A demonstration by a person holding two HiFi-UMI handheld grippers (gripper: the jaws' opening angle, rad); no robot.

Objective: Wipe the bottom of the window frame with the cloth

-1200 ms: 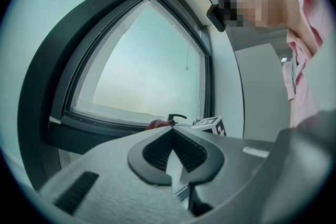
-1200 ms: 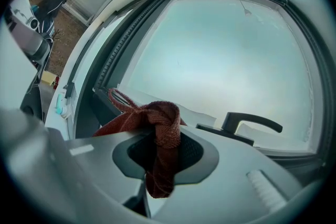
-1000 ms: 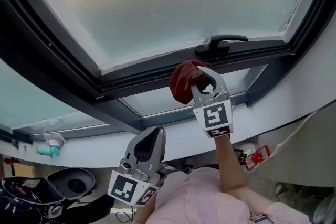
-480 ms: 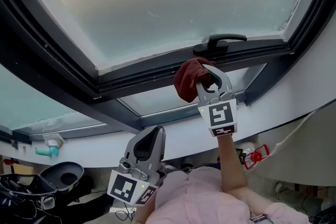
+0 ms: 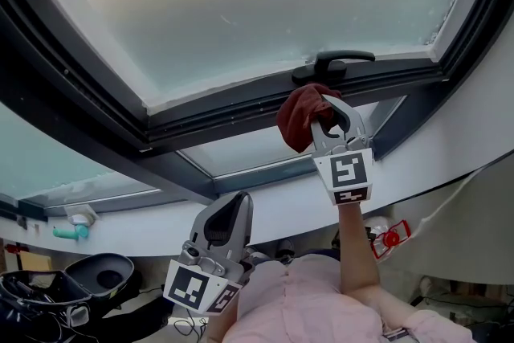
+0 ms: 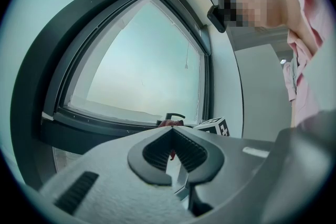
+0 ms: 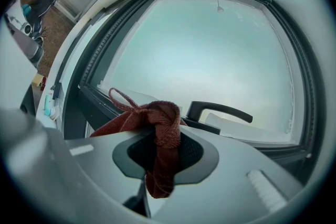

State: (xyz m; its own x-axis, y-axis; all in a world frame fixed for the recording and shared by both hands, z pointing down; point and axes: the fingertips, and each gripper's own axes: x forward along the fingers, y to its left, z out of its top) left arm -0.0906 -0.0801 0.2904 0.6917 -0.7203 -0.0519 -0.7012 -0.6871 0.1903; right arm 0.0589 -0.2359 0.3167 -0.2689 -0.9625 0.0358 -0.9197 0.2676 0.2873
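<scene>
**Left gripper** [image 5: 238,203]: it is hanging low by the person's body, well apart from the window. Its fingers [image 6: 152,152] are meeting tip to tip, with nothing between them.

**Frame** [image 5: 225,118]: its dark bottom rail is running across the view above that gripper.

**Cloth** [image 5: 295,123]: the dark red wad is bunching against the rail, just below the handle [image 5: 337,63].

**Right gripper** [image 5: 326,118]: its fingers are clamping a twisted fold of the cloth, and a tail is dangling beneath them.

**Technique, as judged from here:** the wad should be pressing flat on the rail. It should be travelling along the rail's length in even passes. The hard fingers should be riding clear of the paint and of the handle's base.
</scene>
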